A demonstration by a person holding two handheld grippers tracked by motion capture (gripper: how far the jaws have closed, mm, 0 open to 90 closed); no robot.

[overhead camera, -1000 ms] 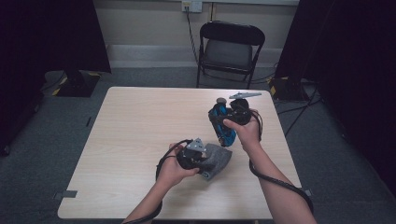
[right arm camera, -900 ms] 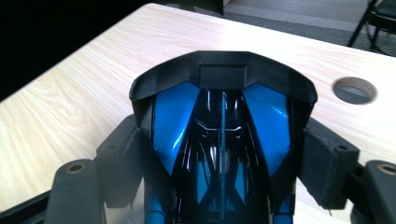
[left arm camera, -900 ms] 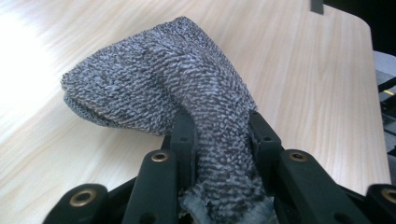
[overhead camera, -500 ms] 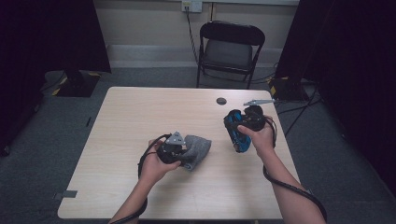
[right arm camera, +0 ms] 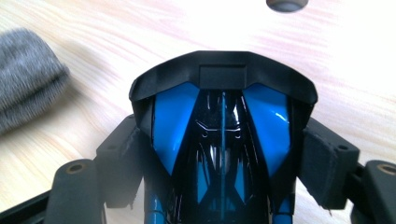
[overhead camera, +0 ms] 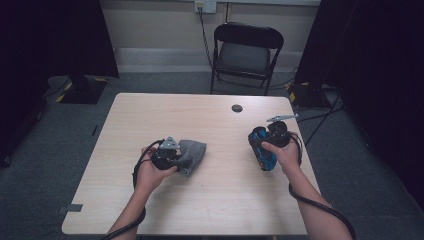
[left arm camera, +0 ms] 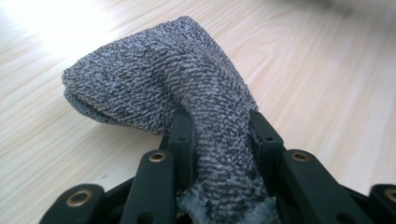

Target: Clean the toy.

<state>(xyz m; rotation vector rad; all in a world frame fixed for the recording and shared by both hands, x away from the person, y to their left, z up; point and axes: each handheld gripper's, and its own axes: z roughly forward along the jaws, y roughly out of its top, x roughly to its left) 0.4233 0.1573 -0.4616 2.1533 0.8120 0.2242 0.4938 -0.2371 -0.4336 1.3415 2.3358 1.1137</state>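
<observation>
A folded grey terry cloth (overhead camera: 194,151) lies left of the table's middle, and my left gripper (overhead camera: 172,154) is shut on its near end. In the left gripper view the cloth (left arm camera: 154,79) is pinched between the black jaws of the left gripper (left arm camera: 222,140) and droops forward onto the wood. A glossy blue and black toy car (overhead camera: 260,150) is in my right gripper (overhead camera: 266,149), low over the table's right side. In the right gripper view the right gripper (right arm camera: 224,158) clamps the car (right arm camera: 222,126) at its flanks, the car's end pointing away.
The light wooden table (overhead camera: 200,210) has a dark round grommet (overhead camera: 237,108) near its far edge. A black folding chair (overhead camera: 245,50) stands behind the table. Cables trail from both grippers. The grey cloth (right arm camera: 25,79) lies off to the left of the car.
The left hand has slid left across the table with the cloth. The right hand has carried the car to the right and lower, away from the cloth.
</observation>
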